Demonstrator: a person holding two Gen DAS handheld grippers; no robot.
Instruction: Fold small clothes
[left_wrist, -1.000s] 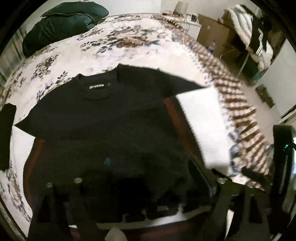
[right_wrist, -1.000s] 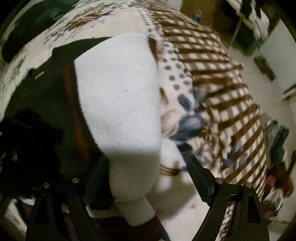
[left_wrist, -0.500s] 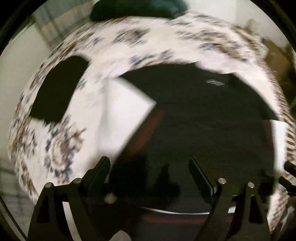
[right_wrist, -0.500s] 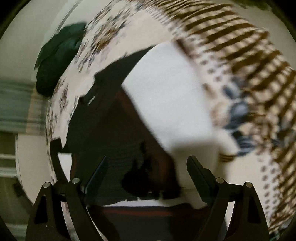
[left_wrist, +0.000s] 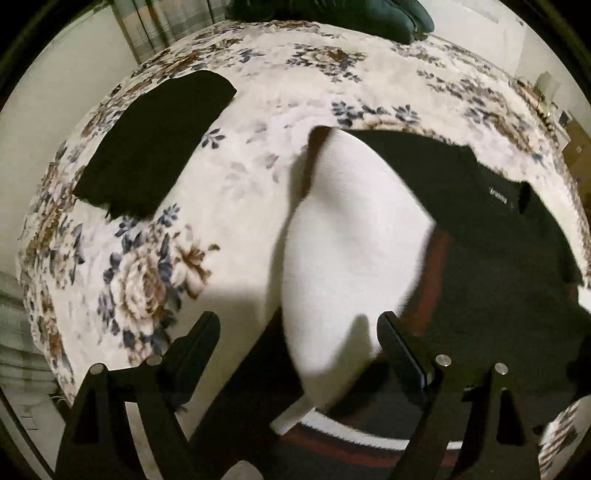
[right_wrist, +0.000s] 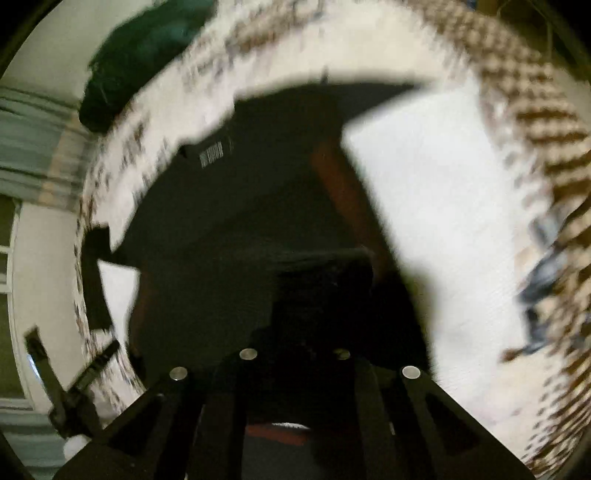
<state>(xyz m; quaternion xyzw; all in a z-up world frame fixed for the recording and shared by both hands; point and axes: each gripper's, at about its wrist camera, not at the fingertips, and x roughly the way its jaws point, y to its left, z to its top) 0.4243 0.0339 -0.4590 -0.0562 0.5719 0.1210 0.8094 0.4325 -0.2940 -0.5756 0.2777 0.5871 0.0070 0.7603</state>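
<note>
On my left wrist view, item one: the bed, covered with a cream plush blanket printed with brown and blue flowers (left_wrist: 155, 284), which carries everything else. Item two: the black short-sleeved T-shirt with a small white neck label (left_wrist: 498, 229), lying flat on the blanket at the right of that view, label facing up. Item three: a white knitted garment panel edged with a dark red stripe (left_wrist: 354, 240), lying under and beside the shirt, its near end reaching down between my left gripper (left_wrist: 299, 332) fingers. That gripper's jaws stand wide apart, with nothing pinched; the white panel sits in the gap without either finger (left_wrist: 199, 339) clearly pressing it. Item four: a separate flat black cloth piece (left_wrist: 155, 144), well apart from the shirt, at the upper left of the blanket. Item five: a dark green bundle of fabric (left_wrist: 369, 18) at the far edge of the bed. On my right wrist view, heavily blurred, the black T-shirt (right_wrist: 240, 206) fills the centre, the white panel (right_wrist: 443, 221) lies to its right, and the blanket's brown striped border (right_wrist: 546, 122) runs along the right edge. My right gripper (right_wrist: 295, 332) has its jaws drawn close together over dark fabric; whether shirt cloth is pinched between them I cannot tell.
</note>
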